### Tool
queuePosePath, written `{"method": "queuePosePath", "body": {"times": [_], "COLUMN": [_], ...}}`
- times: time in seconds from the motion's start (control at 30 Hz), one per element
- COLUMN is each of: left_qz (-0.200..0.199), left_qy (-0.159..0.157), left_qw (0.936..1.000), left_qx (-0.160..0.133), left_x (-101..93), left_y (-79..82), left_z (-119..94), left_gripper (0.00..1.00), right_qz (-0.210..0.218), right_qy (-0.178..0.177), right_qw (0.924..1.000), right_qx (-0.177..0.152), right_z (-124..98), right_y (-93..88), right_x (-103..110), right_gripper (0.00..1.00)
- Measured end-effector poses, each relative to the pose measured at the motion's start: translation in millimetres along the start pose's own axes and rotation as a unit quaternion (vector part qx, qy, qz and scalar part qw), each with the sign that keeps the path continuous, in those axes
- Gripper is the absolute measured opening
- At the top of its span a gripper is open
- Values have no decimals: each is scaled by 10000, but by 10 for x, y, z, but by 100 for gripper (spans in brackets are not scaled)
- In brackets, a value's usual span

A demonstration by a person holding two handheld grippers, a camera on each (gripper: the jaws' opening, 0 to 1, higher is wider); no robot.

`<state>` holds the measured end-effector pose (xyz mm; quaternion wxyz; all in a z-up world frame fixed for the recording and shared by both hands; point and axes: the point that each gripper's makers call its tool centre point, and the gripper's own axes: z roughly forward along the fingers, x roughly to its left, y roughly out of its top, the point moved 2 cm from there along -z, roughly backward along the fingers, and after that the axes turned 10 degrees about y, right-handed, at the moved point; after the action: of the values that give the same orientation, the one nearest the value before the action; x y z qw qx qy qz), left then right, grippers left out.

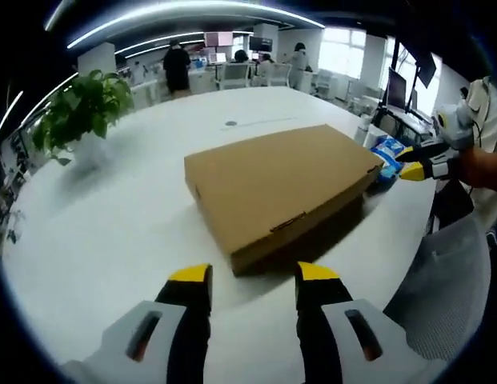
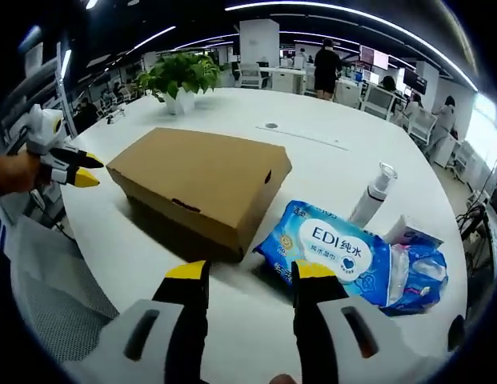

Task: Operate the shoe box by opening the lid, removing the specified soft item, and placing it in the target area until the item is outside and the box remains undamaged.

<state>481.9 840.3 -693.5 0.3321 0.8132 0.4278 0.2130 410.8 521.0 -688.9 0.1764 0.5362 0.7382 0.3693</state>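
Both grippers hover with jaws apart, holding nothing: left gripper (image 1: 254,282) faces the closed shoe box (image 1: 282,186) on the white table (image 1: 112,224); right gripper (image 2: 250,280) hangs just before a blue wipes pack (image 2: 344,250) (lying beside the box), potted plant (image 2: 180,76) beyond.

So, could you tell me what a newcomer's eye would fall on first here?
Probably the closed brown shoe box in the middle of the white table, with both open grippers facing it from opposite sides. Next, the bright blue wipes pack lying just beside the box, ahead of the right gripper.
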Motion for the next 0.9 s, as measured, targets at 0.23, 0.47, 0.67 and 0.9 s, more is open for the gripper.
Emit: {"method": "queuePosePath", "body": {"times": [0.23,0.47,0.67,0.9], "left_qz": [-11,-84,-166,-192], "left_qy": [24,36,-32,-198], "left_qw": [9999,9997,9993,9984], "left_qx": [-133,-234,-346,-503], "left_x": [-11,-39,-68,-118], "left_y": [26,-9,-15,-32], "left_z": [-112,-248,-386,-543], "left_gripper": [44,49,57,71], "right_qz": [62,138,199,262], "right_qy": [-196,-438,-762,-992], "right_qw": [9997,9988,9963,9936], "right_qx": [-97,-195,-348,-474], "right_z": [-186,-371,-577,-817], "right_y": [-27,-69,-82,-110], "right_x": [-1,-37,-81,16], "right_gripper": [48,55,72,77]}}
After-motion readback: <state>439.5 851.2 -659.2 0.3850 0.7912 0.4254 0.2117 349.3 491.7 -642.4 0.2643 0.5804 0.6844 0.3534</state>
